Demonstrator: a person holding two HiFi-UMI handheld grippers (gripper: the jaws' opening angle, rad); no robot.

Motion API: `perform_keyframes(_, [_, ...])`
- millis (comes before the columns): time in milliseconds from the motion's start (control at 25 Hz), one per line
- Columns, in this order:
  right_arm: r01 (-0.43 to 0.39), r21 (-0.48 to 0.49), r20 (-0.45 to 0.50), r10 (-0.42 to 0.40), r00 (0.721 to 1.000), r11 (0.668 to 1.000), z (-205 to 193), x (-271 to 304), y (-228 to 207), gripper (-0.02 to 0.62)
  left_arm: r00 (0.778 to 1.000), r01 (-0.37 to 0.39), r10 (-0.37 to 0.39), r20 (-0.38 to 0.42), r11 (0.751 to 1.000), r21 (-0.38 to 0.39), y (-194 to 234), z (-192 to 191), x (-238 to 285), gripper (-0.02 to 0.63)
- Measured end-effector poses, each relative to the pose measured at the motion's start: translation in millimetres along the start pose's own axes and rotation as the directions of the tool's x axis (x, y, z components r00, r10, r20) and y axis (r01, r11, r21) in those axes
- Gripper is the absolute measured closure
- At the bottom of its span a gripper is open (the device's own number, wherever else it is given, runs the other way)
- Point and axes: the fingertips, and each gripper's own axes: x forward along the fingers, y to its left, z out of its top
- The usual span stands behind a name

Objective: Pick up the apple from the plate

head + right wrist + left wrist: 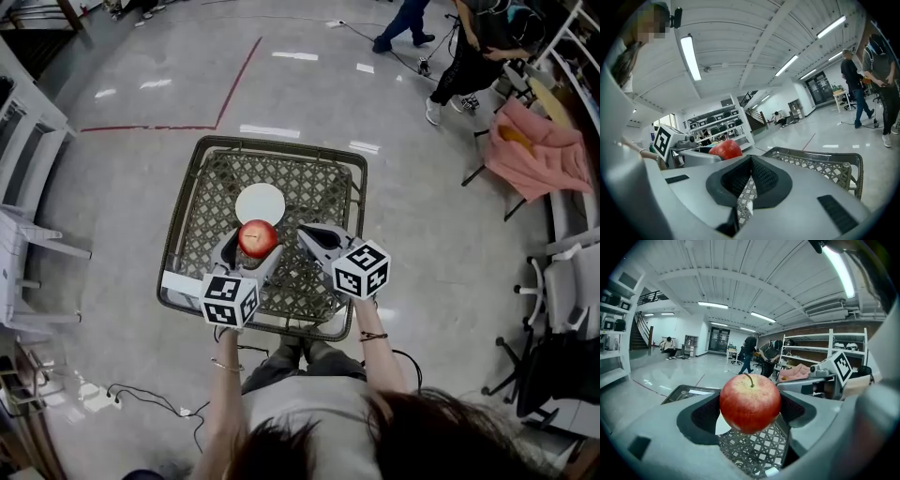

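Observation:
A red apple (258, 238) with a stem sits clamped between the jaws of my left gripper (251, 246), lifted above the lattice table (319, 192). In the left gripper view the apple (750, 402) fills the gap between the dark pads. The white plate (260, 203) lies bare on the table just beyond the apple. My right gripper (312, 236) hovers to the right of the apple, jaws shut with nothing between them (749, 180). From the right gripper view the apple (725, 149) shows at the left, behind the left gripper.
The square woven table has a raised metal rim (354, 187). White chairs (23, 234) stand at the left. A pink cloth (534, 150) hangs on a stand at the right. People (469, 56) stand at the far right. A cable (141, 398) lies on the floor.

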Motion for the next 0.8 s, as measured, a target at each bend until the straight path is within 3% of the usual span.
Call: perform_keyframes(800, [-0.057,-0.089,0.003,0.058,0.998,0.994,20.6,-4.2,18.7,0.586,0.999,0.037,-0.037,-0.02,0.999,0.039,-23.7,7.0,-14.2,0.201])
